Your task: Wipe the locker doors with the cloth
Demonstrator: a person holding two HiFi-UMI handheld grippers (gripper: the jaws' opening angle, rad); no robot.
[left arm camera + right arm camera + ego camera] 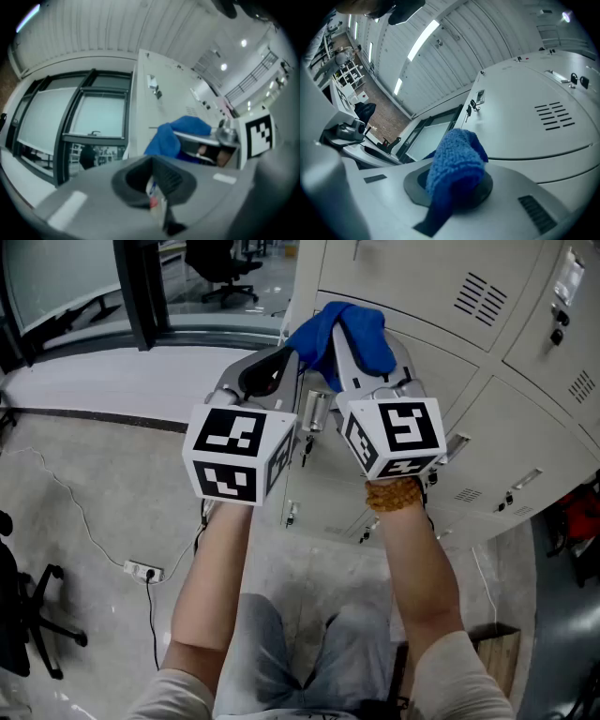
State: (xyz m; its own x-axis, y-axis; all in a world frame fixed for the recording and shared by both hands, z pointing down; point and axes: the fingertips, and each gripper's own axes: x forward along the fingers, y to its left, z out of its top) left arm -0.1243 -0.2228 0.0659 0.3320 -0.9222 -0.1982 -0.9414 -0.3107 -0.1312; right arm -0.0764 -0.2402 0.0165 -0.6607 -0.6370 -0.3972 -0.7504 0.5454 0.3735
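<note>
Grey locker doors (pixel 487 343) fill the right side of the head view, above a mottled concrete floor (pixel 84 493), and a large window (pixel 93 117) stands beside them. Two grippers rise side by side. The right gripper (pixel 354 352) is clamped on the single blue cloth (pixel 349 329), held up near the lockers, while the left gripper (pixel 157 187) has its jaws pressed together with nothing between them. Only the head view shows the one power strip (pixel 143 570) on the floor.

blue cloth (pixel 457 159), pale grey locker doors (pixel 525 84)

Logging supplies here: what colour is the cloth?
Blue; the cloth shows best in the right gripper view.
</note>
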